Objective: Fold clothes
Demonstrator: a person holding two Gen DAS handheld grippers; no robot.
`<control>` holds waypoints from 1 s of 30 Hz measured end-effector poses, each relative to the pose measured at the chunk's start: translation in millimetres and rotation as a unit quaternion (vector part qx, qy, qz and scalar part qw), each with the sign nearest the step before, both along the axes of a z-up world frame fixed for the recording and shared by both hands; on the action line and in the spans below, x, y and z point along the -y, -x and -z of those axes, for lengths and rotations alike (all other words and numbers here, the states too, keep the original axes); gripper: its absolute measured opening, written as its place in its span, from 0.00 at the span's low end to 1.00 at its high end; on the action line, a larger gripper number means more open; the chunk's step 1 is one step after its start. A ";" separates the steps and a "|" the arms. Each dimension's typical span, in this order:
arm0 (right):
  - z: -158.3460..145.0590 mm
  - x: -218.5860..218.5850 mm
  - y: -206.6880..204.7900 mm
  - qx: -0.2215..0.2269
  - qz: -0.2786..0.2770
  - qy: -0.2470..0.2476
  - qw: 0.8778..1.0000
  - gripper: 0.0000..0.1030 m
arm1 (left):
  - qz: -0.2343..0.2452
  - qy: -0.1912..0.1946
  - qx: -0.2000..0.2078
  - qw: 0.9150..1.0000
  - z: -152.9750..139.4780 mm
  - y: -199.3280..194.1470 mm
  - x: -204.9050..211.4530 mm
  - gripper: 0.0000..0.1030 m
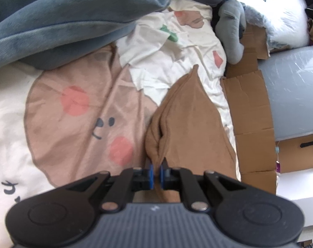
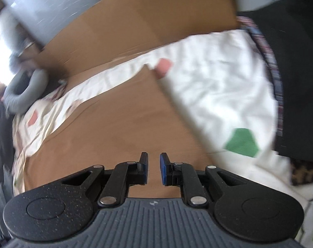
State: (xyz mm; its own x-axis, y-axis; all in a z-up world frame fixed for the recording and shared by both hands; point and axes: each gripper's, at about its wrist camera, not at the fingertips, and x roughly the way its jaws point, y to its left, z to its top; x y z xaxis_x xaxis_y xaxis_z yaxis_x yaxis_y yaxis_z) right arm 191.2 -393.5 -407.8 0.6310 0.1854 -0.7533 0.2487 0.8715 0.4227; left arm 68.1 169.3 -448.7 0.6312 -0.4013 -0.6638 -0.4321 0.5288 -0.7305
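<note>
- The left gripper (image 1: 156,175) points forward and downward over the printed bedsheet (image 1: 177,66), its body filling the lower edge of the left wrist view.
- Its jaws are clenched on a bunched fold of the brown garment (image 1: 183,113); the cloth passes between the blue pads (image 1: 150,175) and rises away from them in a ridge.
- From that pinch the brown garment stretches away across the bedsheet, ending in a point just beside the cardboard (image 1: 253,113) that runs along the bedsheet's edge.
- A blue-grey blanket (image 1: 63,20) lies heaped on the far part of the bedsheet, well apart from the garment.
- The right gripper (image 2: 154,171) tilts down over the same brown garment (image 2: 115,124); its view is blurred.
- Its jaws stand slightly parted with a narrow gap, nothing between the pads; the brown cloth lies flat below and ahead of them on the bedsheet (image 2: 218,82).
</note>
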 end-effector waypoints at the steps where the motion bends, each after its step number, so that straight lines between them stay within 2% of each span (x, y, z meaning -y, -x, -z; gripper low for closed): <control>1: -0.8 -6.3 -3.4 0.002 -0.012 0.009 1.000 0.12 | 0.000 0.001 0.001 1.000 -0.9 -0.5 0.1 0.06; 8: 1.9 -39.0 -20.6 0.003 -0.064 0.014 0.998 0.12 | 0.002 0.003 0.003 1.000 -3.9 -1.9 0.1 0.06; 12: 7.0 -73.3 -24.4 -0.006 -0.120 0.014 0.993 0.12 | 0.002 0.004 0.006 1.000 -4.7 -1.9 0.1 0.06; 21: 26.7 -151.7 -11.2 -0.027 -0.270 0.035 0.962 0.12 | 0.002 0.001 -0.004 1.000 1.8 -0.2 -1.0 0.06; 24: 31.5 -167.5 -4.6 -0.031 -0.298 0.044 0.953 0.12 | 0.003 -0.003 -0.008 1.000 4.1 -0.9 -0.8 0.06; 27: 37.5 -177.1 2.0 -0.040 -0.318 0.073 0.945 0.13 | 0.006 -0.009 -0.015 1.000 8.8 -1.2 -0.9 0.06; 30: 37.8 -176.2 4.8 -0.043 -0.323 0.077 0.942 0.13 | 0.003 -0.012 -0.025 1.000 14.8 -0.5 -0.7 0.06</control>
State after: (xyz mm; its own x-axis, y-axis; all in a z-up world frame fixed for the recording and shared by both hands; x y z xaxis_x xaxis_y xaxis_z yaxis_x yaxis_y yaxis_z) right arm 186.4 -217.3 -445.6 0.3595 0.3941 -0.8459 -0.3279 0.9020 0.2809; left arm 68.5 170.0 -463.4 0.5945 -0.3885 -0.7040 -0.4640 0.5494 -0.6949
